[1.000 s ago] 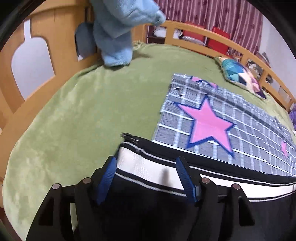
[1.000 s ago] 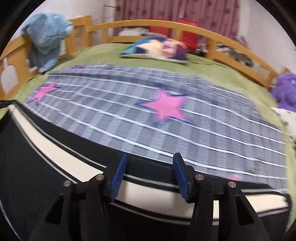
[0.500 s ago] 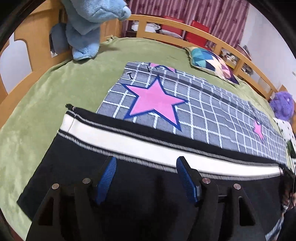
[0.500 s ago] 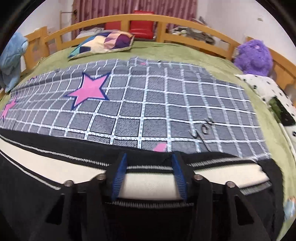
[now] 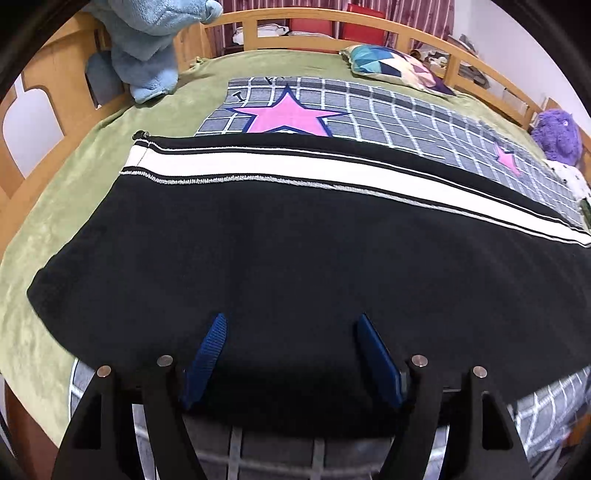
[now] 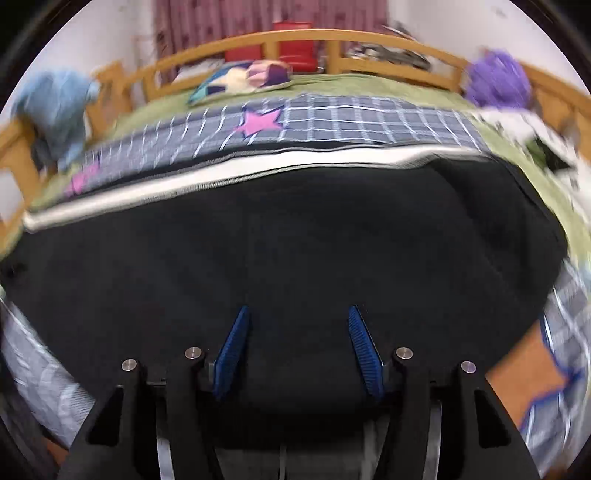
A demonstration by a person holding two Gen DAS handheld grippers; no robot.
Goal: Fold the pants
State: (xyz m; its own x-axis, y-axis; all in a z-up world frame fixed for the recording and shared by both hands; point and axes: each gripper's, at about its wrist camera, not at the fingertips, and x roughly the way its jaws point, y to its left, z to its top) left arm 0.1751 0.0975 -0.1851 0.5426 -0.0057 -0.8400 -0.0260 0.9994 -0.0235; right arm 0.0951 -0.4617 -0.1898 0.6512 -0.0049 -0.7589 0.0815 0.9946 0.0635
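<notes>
Closest to you, your left gripper (image 5: pixel 290 323) hangs over the near edge of the black pants (image 5: pixel 295 251). Its jaws have just been opening, and the blue pads (image 5: pixel 210 350) stand well apart with nothing pinched; black cloth lies flat below the gap between them. Your right gripper (image 6: pixel 297 314) sits the same way over the pants (image 6: pixel 280 240): its jaws have just been spreading too, its blue pads (image 6: pixel 364 349) are parted, and only loose dark fabric lies beneath them. That view is blurred, so fine detail there cannot be read.

The pants lie spread across the grey checked blanket (image 5: pixel 388 118), covering its near half. A strip of blanket shows below the pants' near hem, under your grippers. Along the pants' far edge runs a white side stripe (image 5: pixel 295 166), with a thin black border beyond it.

Past the pants, the blanket's pink star (image 5: pixel 286 114) shows just beyond the stripe. The blanket rests on a green bedcover (image 5: pixel 74 177) that extends left of the pants. Further back from the pants, a blue plush toy (image 5: pixel 147 48) hangs on the wooden bed rail (image 5: pixel 314 18) at the left, a patterned pillow (image 5: pixel 391 68) lies near the far rail, and a purple plush toy (image 5: pixel 556 134) sits far right.
</notes>
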